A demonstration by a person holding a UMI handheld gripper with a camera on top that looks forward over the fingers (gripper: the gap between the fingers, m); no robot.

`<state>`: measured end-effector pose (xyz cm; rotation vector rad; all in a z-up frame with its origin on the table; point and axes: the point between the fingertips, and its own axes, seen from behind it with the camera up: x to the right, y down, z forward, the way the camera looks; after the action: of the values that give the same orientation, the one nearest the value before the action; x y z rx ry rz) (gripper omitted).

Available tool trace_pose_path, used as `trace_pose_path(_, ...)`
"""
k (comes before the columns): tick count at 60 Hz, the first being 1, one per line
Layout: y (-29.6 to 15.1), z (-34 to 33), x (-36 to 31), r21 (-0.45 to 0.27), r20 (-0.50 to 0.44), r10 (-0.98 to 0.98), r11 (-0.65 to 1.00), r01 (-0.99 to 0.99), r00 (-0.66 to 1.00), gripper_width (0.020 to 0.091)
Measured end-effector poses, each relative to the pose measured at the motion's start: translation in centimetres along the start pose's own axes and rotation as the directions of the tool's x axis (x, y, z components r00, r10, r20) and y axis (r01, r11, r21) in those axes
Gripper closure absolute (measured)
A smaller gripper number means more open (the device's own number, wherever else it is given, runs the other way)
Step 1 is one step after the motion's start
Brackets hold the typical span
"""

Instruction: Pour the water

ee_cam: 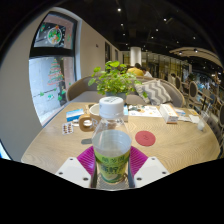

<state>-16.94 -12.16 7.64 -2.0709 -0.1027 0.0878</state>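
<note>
A clear plastic water bottle (112, 140) with a white cap and a green label stands upright between my gripper's (112, 162) two fingers. Both magenta pads (87, 158) press against its sides, so the gripper is shut on it. The bottle's lower part is hidden behind the gripper body. Beyond it lies a round wooden table (170, 145) with a red coaster (146, 138) just right of the bottle.
A potted green plant (115, 78) stands at the table's middle. A roll of tape (87, 123), small packets (68, 129) and a card (75, 114) lie to the left. White papers (160, 113) rest on the far right. Chairs and shop shelves stand behind.
</note>
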Motion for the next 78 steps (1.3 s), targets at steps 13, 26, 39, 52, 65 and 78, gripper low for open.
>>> trace_pose_path(13,-4.5,-1.6,5.5,0.001,-0.140,-0.100,0.995,0.101,0.985,0.0705)
trace_pose_path(26,-13.0,-0.6,13.6,-0.048,-0.333,-0.385,0.918,0.393,0.861,0.0702)
trace_pose_path(39,-20.0,2.9,15.1,-0.247,-0.407,-0.798,0.564,0.788,0.444,0.0707)
trace_pose_path(52,-21.5,6.6,13.2,-0.412,-0.309,-0.951,0.115,0.904,-0.021,0.0706)
trace_pose_path(65,-20.8,9.3,11.3,-0.485,-0.169,-0.916,-0.245,0.840,-0.365,0.0709)
trace_pose_path(78,-19.3,10.1,10.8,-0.484,-0.086,-0.885,-0.364,0.796,-0.457,0.0708)
